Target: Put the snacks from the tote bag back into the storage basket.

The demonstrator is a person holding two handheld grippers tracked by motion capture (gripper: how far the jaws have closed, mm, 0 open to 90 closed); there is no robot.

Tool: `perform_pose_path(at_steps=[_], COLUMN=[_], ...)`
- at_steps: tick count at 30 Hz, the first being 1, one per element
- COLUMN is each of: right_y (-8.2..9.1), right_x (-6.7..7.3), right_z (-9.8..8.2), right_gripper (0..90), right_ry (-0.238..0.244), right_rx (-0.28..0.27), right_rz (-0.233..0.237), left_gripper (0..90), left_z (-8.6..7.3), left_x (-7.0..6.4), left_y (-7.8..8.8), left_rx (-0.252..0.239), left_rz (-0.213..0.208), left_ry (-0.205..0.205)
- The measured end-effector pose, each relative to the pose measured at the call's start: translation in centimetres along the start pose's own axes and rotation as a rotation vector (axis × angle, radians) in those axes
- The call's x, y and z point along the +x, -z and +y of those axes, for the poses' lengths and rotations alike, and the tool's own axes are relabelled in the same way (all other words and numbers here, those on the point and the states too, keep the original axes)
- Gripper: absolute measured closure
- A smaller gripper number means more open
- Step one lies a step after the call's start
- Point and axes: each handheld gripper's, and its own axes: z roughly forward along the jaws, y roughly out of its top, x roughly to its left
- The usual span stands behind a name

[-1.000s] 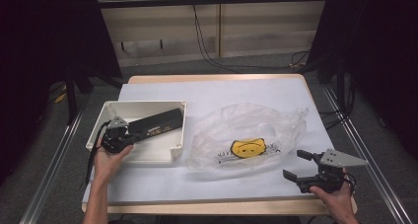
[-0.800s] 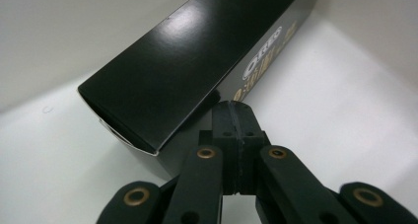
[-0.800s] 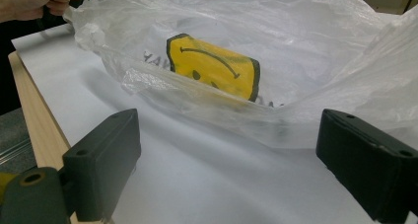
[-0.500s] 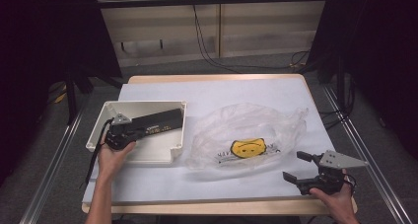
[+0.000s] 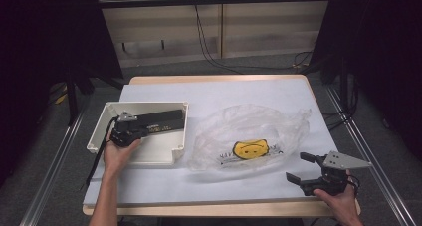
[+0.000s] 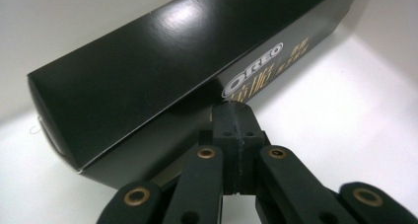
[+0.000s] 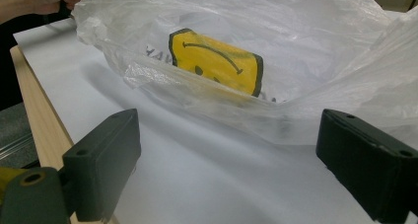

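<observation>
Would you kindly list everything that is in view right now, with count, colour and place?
table: one, white sheet over a wooden top, centre of the high view
tray: one, off-white, left part of the table
Oreo box: one, black with gold print, lying in the tray
plastic bag: one, clear, crumpled, right of the tray
smiley print: one, yellow and black, on the bag
cables: several, black, on the floor behind the table
left hand-held gripper: one, black, jaws closed together, tip at the Oreo box
right hand-held gripper: one, black with a grey plate, jaws open, near the bag's edge
hands: two, left at the tray, right at the table's near right corner
</observation>
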Motion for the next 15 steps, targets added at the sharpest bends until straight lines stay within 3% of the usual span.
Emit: perform_pose_path(at_steps=[3,8,15], right_y=[0.0,0.1,0.2], right_x=[0.0,0.0,-0.2], right_z=[0.0,-0.1,-0.2], right_gripper=[9.2,9.2,9.2], right_ry=[0.002,0.004,-0.008], right_rx=[-0.001,0.004,0.002], right_rz=[0.003,0.005,-0.001], left_gripper=[90.0,90.0,90.0], left_z=[0.2,0.7,1.9], left_x=[0.2,0.2,0.4], left_y=[-0.2,-0.4,-1.0], left_rx=[-0.009,0.031,0.028], left_rz=[0.007,0.011,0.023], left_ry=[0.015,0.007,0.018])
